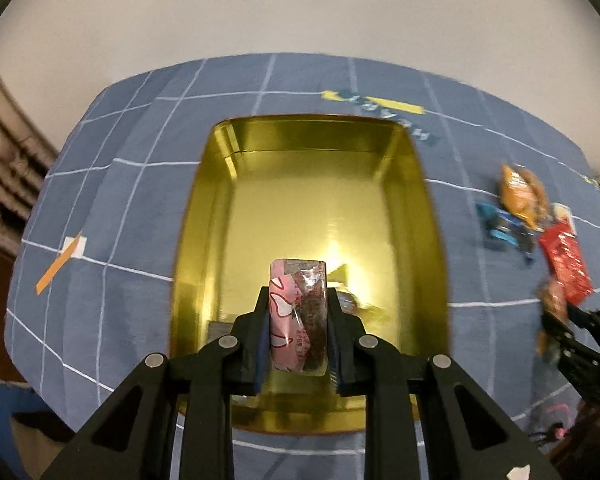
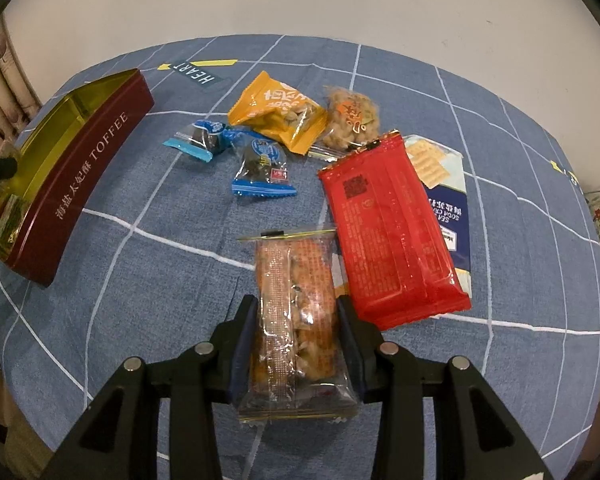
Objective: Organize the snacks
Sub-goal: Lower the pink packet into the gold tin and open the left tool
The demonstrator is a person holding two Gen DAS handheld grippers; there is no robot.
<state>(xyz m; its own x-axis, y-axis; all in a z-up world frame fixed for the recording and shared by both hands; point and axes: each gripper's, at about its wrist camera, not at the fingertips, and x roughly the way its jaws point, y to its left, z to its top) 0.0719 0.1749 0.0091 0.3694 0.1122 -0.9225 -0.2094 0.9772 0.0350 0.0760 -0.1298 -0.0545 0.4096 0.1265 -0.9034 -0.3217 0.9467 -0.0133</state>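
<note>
My left gripper [image 1: 298, 304] is shut on a pink wrapped snack [image 1: 296, 316] and holds it over the gold inside of the toffee tin [image 1: 312, 208]. A few wrapped items lie at the tin's near end under the fingers. My right gripper [image 2: 296, 312] is shut on a clear packet of orange-brown crackers [image 2: 296, 320], just above the blue checked cloth. The tin shows in the right wrist view [image 2: 80, 176] at far left, dark red outside. In the left wrist view the right gripper [image 1: 572, 332] is at the right edge.
Loose snacks lie on the cloth: a red packet [image 2: 388, 232], a soda cracker pack [image 2: 444, 184] under it, an orange packet [image 2: 276, 112], a round clear packet [image 2: 352, 116], two blue candies [image 2: 260, 168]. The table edge and a white wall are behind.
</note>
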